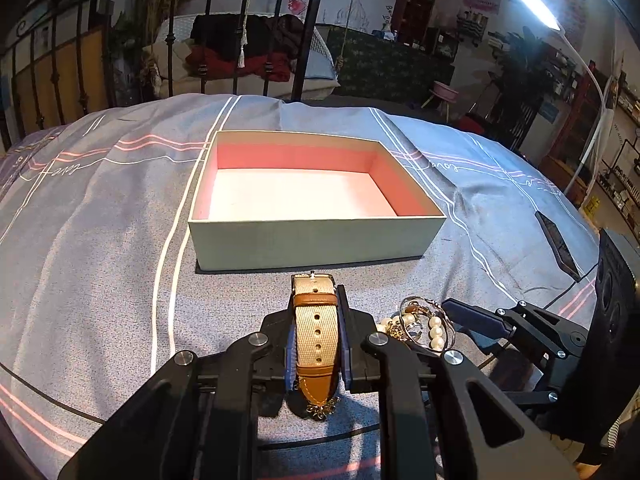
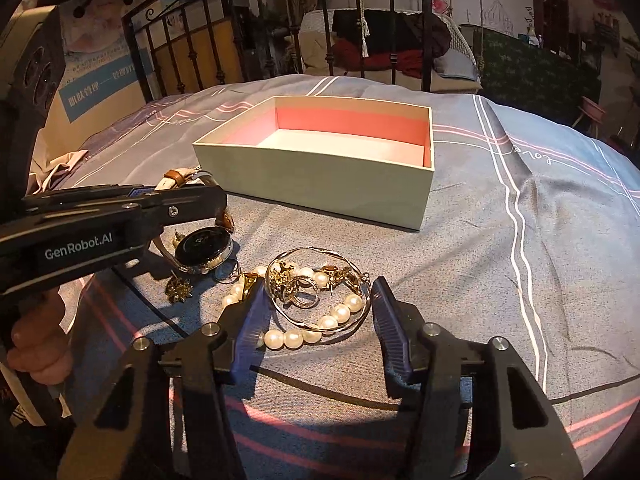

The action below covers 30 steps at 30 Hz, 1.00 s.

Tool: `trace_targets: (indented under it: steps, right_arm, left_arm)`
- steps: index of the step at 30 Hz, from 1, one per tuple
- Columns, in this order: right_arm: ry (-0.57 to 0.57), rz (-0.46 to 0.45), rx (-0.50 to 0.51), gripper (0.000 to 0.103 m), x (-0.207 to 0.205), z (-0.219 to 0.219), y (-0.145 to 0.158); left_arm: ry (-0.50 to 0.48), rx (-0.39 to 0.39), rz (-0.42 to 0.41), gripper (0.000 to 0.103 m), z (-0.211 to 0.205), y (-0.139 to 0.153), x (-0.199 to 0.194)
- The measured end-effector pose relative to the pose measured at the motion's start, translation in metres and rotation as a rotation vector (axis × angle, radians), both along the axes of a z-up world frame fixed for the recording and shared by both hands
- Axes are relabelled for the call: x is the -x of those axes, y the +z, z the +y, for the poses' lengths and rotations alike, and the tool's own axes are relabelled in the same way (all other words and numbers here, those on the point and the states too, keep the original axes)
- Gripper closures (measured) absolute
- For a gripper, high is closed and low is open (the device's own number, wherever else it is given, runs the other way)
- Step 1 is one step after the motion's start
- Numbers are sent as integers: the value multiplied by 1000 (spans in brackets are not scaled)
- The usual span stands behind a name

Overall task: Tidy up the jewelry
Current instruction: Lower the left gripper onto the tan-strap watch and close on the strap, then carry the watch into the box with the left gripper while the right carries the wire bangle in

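Observation:
My left gripper is shut on a watch with a beige strap and brown leather ends; its dark round dial shows below that gripper in the right wrist view. An open pale box with a pink lining stands on the bed just beyond; it also shows in the right wrist view. My right gripper is open, its jaws on either side of a heap of jewelry: a pearl bracelet, silver bangles and gold rings. That heap and the right gripper also show in the left wrist view.
A gold flower earring lies on the grey striped bedspread left of the heap. A black phone lies at the bed's right. A black iron bedstead stands behind the bed.

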State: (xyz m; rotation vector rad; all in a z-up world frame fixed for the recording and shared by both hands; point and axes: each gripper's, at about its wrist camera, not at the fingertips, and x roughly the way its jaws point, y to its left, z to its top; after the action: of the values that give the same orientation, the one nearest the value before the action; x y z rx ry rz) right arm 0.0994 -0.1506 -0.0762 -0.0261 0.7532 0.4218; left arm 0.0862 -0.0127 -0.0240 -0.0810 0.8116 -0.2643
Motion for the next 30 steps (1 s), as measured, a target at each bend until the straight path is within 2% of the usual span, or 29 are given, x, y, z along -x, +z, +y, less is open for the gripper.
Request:
trace_targets:
  steps: [11,20,24,27,30]
  right_arm:
    - [-4,-84,-12,49,5,-4,29]
    - [-32,-176,8,49,-33,-5,72]
    - [-44,-167,-2,49,-61,-5,84]
    - [-42,-138,10,49,-85,-1,87]
    - [-42,-96,18,49,-105,2,83]
  left_arm:
    - [5,19,-45,88,5,22,-1]
    - [17,9,-129,88,4,62,-29]
    - [5,8,-149,88,0,79,-50]
    - [5,12,-124,88,-2,84,-71]
    - [13,-16,-92,88,-6,78,-93]
